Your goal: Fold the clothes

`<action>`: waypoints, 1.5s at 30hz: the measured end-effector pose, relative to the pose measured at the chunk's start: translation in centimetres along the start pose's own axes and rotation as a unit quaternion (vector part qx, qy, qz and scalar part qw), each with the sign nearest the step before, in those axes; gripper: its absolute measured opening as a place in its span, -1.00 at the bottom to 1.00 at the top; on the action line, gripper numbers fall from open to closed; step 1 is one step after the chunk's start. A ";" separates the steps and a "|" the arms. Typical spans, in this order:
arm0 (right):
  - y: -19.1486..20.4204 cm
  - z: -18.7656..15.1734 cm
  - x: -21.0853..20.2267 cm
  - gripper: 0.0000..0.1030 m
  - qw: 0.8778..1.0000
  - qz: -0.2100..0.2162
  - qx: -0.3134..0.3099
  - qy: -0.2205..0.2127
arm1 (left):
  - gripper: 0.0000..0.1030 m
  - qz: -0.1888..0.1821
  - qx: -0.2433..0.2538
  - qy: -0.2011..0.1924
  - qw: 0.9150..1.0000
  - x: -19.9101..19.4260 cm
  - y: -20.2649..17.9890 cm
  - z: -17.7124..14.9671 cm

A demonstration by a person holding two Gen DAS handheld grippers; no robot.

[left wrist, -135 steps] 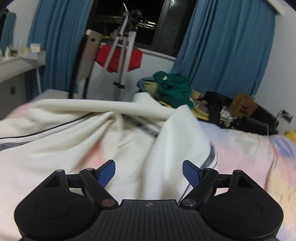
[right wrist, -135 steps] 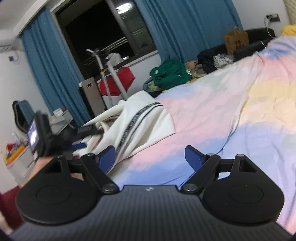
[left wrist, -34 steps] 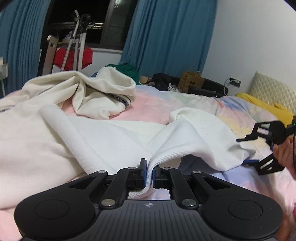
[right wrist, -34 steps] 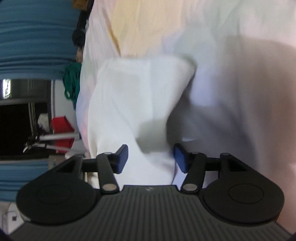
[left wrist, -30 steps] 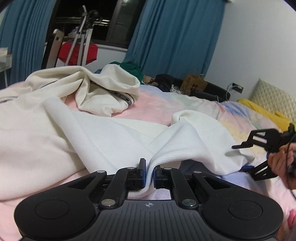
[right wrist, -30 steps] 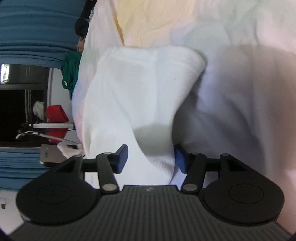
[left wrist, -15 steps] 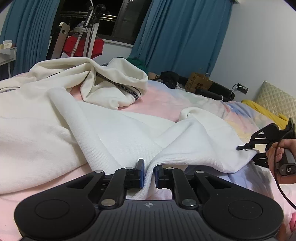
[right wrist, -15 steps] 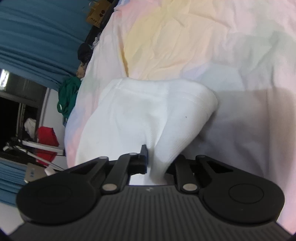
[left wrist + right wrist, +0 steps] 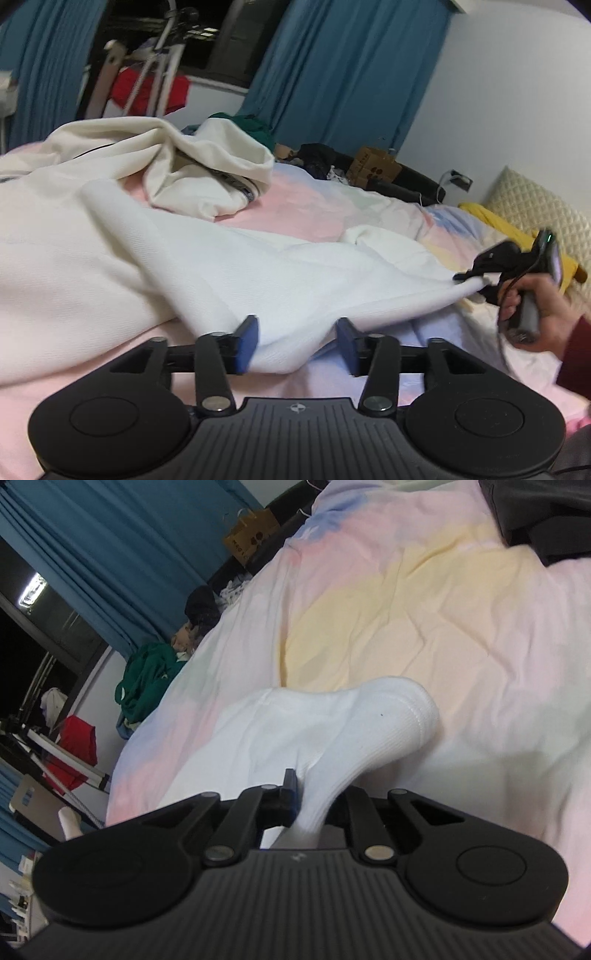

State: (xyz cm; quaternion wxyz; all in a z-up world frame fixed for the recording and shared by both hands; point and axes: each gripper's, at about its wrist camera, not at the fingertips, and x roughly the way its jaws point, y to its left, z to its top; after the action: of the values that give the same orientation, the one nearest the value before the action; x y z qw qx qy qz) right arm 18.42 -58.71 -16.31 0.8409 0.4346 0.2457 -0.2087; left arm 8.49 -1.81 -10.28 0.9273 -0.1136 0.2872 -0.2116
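- Left gripper (image 9: 297,341) released; fold of white knit cotton garment (image 9: 258,280) lies between its spread fingers.
- Right gripper (image 9: 314,801) clenched on garment's ribbed edge, above pastel bed sheet (image 9: 424,602).

Blue curtains (image 9: 343,70) flank a dark window (image 9: 221,37) across the top of the frame; a pale wall (image 9: 517,103) fills the upper right, and a pastel bedsheet (image 9: 424,602) covers the bed below, by a quilted headboard (image 9: 535,206)
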 end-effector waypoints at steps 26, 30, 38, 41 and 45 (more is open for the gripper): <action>-0.9 2.8 1.2 -0.84 0.995 0.026 0.001 -0.093 | -0.10 0.124 -0.587 -0.096 0.794 -6.4 20.2 -2.0; -1.2 3.1 1.5 -0.84 0.996 0.031 0.002 -0.085 | -0.69 0.167 -0.556 -0.074 0.811 -7.9 20.4 -0.3; -2.0 3.3 0.9 -0.84 0.997 0.034 0.011 -0.066 | -0.81 0.203 -0.456 -0.083 0.862 -15.9 19.1 5.9; -2.2 3.3 -0.1 -0.85 0.997 0.029 0.008 -0.070 | -0.82 0.173 -0.477 -0.064 0.859 -19.6 20.9 6.7; -2.2 3.1 -2.0 -0.85 0.997 0.004 -0.013 -0.076 | -0.84 0.173 -0.462 -0.053 0.868 -23.1 21.5 5.5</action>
State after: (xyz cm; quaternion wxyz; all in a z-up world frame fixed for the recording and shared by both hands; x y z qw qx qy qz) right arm 16.31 -62.19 -15.02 0.8634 0.4079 0.1820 -0.2345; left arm 1.52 28.27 -1.79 0.8043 -0.4888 0.3177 0.1152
